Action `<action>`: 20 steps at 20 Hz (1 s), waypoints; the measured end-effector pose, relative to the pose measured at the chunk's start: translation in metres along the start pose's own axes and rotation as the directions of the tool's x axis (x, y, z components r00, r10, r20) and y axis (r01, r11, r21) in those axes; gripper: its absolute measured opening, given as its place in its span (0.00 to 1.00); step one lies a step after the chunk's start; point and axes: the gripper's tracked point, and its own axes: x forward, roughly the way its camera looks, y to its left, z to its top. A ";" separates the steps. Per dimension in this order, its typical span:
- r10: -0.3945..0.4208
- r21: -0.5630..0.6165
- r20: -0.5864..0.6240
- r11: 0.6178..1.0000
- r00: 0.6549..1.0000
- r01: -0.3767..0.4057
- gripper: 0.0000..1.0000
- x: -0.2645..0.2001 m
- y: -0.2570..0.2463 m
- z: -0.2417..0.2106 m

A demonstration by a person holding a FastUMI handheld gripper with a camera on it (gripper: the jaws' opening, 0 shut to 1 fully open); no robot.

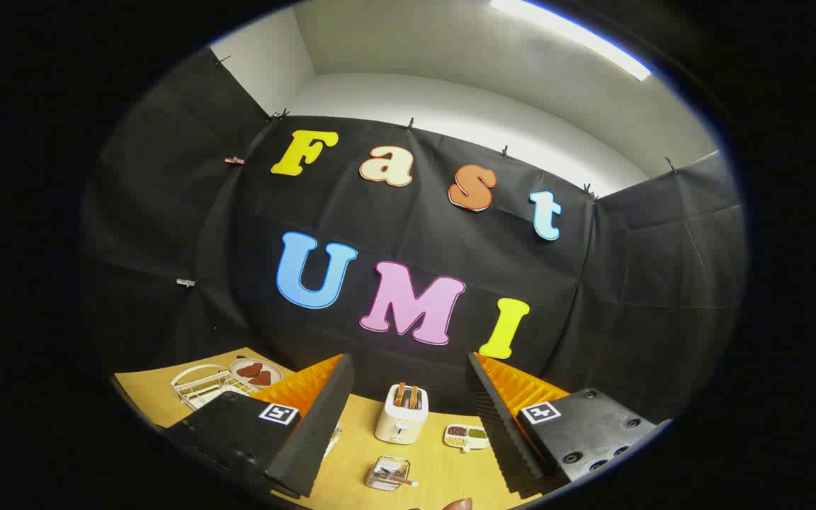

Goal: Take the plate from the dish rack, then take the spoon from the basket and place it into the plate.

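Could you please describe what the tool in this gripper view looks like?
The tool has two wedge-shaped fingers with ribbed inner faces. They are open and grip nothing. Each finger carries a square black-and-white marker on its top. The base block of the right finger shows several round screw holes.

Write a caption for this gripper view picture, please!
Open claw hovers high above the table, toaster and spoon basket between its fingers, plate beside the dish rack.
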 end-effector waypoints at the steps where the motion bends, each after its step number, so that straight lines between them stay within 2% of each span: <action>1: 0.001 0.001 -0.005 1.000 1.000 -0.001 0.97 0.000 0.001 -0.002; 12: 0.009 0.032 -0.044 0.999 0.999 -0.008 0.97 0.001 0.000 -0.006; 20: 0.031 0.072 -0.097 0.997 0.995 -0.024 0.98 -0.001 0.009 -0.025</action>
